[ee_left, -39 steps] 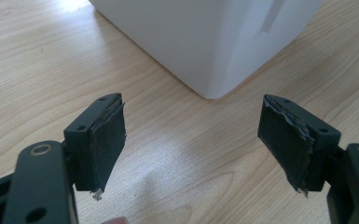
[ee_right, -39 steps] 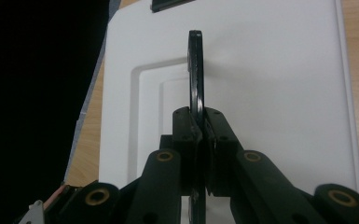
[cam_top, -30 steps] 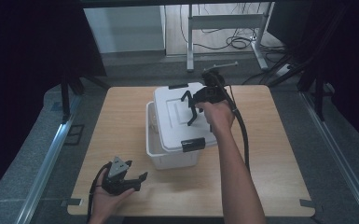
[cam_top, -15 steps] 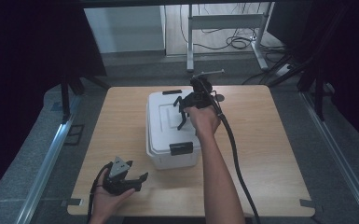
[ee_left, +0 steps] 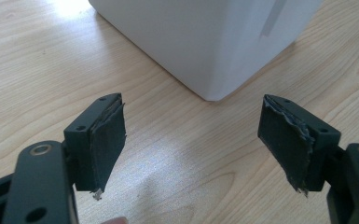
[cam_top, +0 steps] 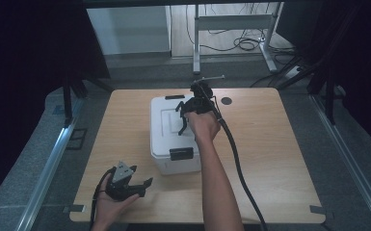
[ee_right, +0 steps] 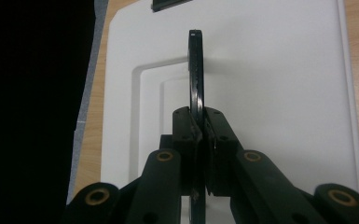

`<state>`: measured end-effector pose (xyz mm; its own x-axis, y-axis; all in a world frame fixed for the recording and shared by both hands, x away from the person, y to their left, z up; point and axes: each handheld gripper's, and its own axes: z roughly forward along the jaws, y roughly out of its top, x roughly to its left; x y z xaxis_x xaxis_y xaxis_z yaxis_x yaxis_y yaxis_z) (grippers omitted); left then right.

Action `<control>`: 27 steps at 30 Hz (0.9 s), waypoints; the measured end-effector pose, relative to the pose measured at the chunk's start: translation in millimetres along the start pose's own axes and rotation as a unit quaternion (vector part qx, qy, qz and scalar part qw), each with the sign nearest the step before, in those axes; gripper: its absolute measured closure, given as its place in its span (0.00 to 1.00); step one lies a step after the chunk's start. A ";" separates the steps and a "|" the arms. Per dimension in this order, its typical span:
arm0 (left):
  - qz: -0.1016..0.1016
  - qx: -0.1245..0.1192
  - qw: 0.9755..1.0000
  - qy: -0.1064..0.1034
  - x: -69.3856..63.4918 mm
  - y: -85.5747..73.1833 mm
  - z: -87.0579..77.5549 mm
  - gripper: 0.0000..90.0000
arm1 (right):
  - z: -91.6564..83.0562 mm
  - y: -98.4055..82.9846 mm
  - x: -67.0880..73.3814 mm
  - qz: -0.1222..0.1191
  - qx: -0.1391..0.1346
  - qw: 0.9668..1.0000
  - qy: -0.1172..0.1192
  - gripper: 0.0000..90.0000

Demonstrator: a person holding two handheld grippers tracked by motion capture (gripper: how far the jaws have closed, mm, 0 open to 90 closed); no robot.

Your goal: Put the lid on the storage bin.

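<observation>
So the right gripper (ee_right: 199, 135) is clamped tight on the thin black handle (ee_right: 195, 70) of the white box (cam_top: 173, 137), which stands up edge-on straight ahead of its jaws over the middle of the lid (ee_right: 270, 84), with flat lid on both sides of it and the lid's far edge and a black latch (ee_right: 170, 4) just beyond. The left gripper (ee_left: 191, 140) sits low on the wooden table (cam_top: 279, 159) with its jaws wide apart and nothing between them. The box's near corner is right ahead of it and there's bare wood all around, so plenty of room there.
</observation>
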<state>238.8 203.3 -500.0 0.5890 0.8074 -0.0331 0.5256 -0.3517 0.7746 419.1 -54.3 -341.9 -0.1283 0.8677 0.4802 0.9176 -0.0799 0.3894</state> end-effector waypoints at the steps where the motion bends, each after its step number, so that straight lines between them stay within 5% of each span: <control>1: 0.000 0.001 1.000 0.000 0.1 -0.2 0.3 0.26 | 1.3 -0.3 0.3 0.000 0.002 1.000 0.001 0.95; 16: 0.004 0.006 1.000 -0.001 -1.4 -0.6 3.3 0.26 | 13.2 -4.6 -6.7 -0.003 0.011 1.000 0.003 0.94; 27: 0.000 0.008 1.000 -0.001 -0.3 -1.1 4.3 0.26 | 9.5 -1.1 -7.0 -0.028 0.008 1.000 0.006 0.71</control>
<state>240.7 201.4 -503.5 0.5910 0.8060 -0.0344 0.5347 -0.3594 0.7648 422.6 -55.7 -353.2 -0.1849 0.8644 0.4676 0.9149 -0.0223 0.4031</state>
